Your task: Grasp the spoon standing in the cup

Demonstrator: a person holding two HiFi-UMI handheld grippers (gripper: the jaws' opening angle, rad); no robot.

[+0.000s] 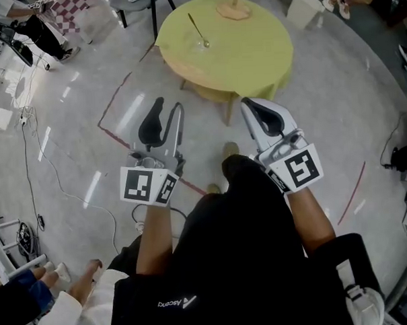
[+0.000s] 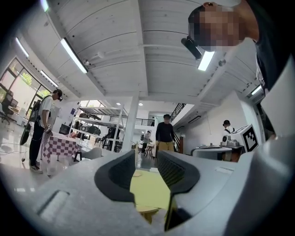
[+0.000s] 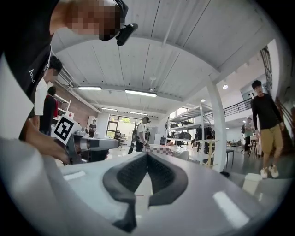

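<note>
A metal spoon (image 1: 198,31) leans in a clear cup (image 1: 203,43) on the left part of a round yellow table (image 1: 252,52), far ahead of both grippers. My left gripper (image 1: 166,116) hangs over the floor short of the table, open, with nothing between its jaws. In the left gripper view, the yellow table (image 2: 147,189) shows through the gap of the left gripper (image 2: 146,159). My right gripper (image 1: 260,112) is level with it on the right, also off the table. The right gripper view shows the right gripper (image 3: 147,156) shut, tips touching, holding nothing.
A wooden stand (image 1: 234,9) sits at the table's far edge. Red tape lines (image 1: 113,105) mark the floor, and cables (image 1: 48,158) trail at the left. A white box (image 1: 303,9) stands beyond the table. People stand around a checkered table (image 2: 57,146); another person (image 2: 165,133) stands farther off.
</note>
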